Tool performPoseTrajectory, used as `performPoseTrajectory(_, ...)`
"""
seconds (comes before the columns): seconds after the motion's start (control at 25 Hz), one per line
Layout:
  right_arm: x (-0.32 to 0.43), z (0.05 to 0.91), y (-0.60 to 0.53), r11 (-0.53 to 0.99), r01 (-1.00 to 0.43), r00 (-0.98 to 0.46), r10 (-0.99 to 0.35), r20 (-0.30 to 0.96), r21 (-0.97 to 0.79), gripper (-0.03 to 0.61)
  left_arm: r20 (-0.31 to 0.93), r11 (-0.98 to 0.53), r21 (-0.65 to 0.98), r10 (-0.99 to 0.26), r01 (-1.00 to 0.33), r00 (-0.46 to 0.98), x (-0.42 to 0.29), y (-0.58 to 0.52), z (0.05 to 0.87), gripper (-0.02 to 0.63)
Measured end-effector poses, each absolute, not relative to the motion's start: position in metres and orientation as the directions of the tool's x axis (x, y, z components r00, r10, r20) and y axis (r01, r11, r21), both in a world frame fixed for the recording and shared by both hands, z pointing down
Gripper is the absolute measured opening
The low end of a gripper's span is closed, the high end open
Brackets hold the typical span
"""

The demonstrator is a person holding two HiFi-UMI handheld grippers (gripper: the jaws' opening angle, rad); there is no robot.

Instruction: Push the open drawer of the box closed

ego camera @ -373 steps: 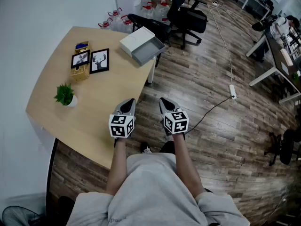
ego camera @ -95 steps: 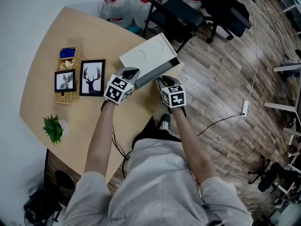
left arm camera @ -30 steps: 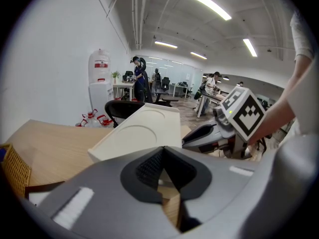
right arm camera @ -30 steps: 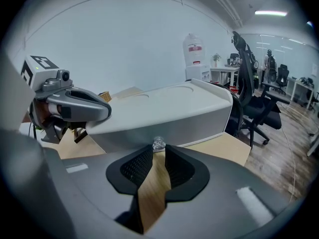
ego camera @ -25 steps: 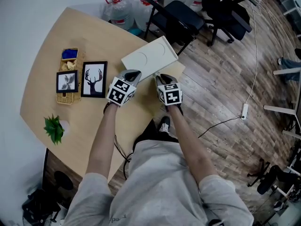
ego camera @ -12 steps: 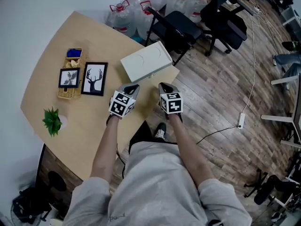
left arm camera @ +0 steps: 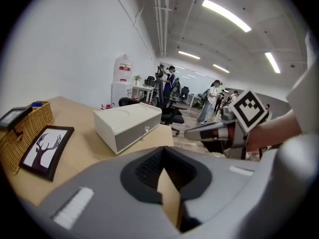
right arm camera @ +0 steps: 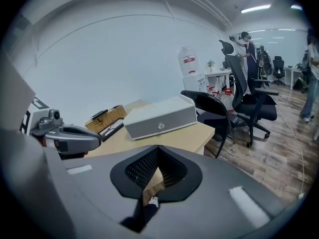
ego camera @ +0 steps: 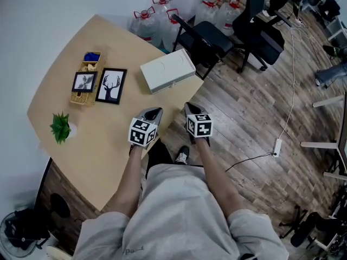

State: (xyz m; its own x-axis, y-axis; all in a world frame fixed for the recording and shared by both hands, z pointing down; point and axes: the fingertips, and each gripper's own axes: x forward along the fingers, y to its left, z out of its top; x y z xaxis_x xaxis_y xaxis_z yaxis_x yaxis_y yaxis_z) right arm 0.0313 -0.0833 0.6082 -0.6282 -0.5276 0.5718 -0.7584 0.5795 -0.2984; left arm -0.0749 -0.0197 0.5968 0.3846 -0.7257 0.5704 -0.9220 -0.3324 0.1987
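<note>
- a potted plant (ego camera: pixel 60 127) stands by the left rim of the table (ego camera: pixel 103 156), at about 9 o'clock from the left gripper.
- a wicker basket (ego camera: pixel 90 64) has a small framed photo (ego camera: pixel 83 82) at its near end. a deer picture (ego camera: pixel 110 85) lies just beside them, at roughly 10 o'clock from that gripper.
- the left gripper (ego camera: pixel 154 111) hangs over the table's near edge with its jaws pressed together and nothing between them, well apart from the box.
- the box (ego camera: pixel 168 70) sits near the table's far right corner, at 12 to 1 o'clock from the left gripper. its grey drawer front (left arm camera: pixel 138 132) lies flush with the casing, shut, and the small knob faces both grippers.
- the right gripper (ego camera: pixel 190 106) is at the left one's 3 o'clock, off the table over the wood floor (ego camera: pixel 255 118), jaws closed and empty.
- office chairs (ego camera: pixel 209 37) stand past the box at 1 o'clock.
</note>
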Motion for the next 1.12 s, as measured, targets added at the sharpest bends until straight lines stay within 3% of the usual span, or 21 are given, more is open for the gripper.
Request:
performPoseTrajectory(0.44,0.06,0.585,-0.058,0.596,-0.728,-0.673,-0.53,0.515,-0.339,0.0,0.543,-0.271,0.222,-0.763,-0.937,0.349,-0.042,0.013,0.586,0.052)
performPoseTrajectory(1.12,0.067,0.575,-0.05,0.592,-0.72,-0.688,-0.539,0.486,-0.362,0.0,0.538,-0.236,0.213,-0.782,-0.948,0.316,-0.048,0.023,0.573,0.052)
